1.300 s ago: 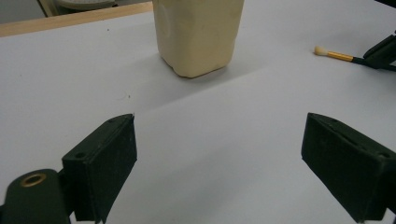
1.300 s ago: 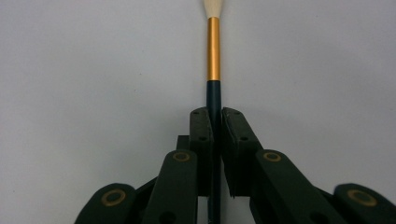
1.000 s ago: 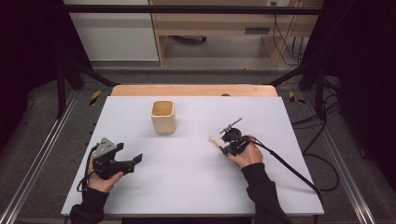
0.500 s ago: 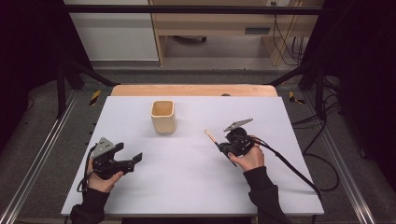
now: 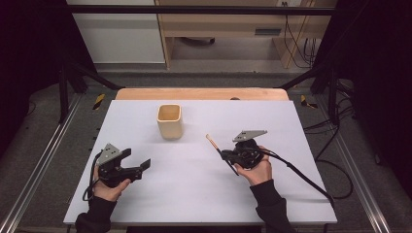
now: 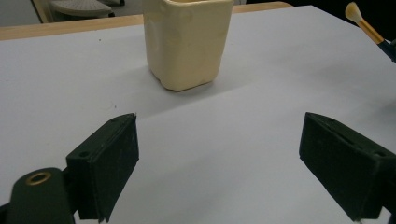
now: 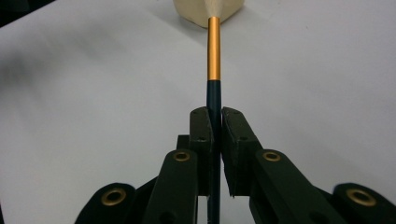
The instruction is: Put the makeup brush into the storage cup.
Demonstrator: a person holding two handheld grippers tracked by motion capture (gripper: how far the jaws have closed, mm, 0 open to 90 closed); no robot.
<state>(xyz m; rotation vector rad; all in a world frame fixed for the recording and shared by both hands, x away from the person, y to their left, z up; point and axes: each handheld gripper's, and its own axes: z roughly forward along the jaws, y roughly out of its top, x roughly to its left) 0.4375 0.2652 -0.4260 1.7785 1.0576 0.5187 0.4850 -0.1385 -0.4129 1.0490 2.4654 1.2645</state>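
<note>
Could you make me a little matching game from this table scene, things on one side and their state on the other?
Things:
1. cup
2. brush
3. left gripper
4. right gripper

States:
a. jaws wide apart, nothing between them
b. stands upright on the white table
c. shut on a dark handle
d. clamped, bristles towards the cup

Pairs: 1-b, 2-d, 3-a, 4-c

A white table (image 5: pixel 204 194) bears one cream cup (image 5: pixel 169 121).

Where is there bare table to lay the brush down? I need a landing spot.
Bare table lies between the left hand-held gripper and the right hand-held gripper holding the brush, and right of the cup. Nowhere looks crowded.
</note>
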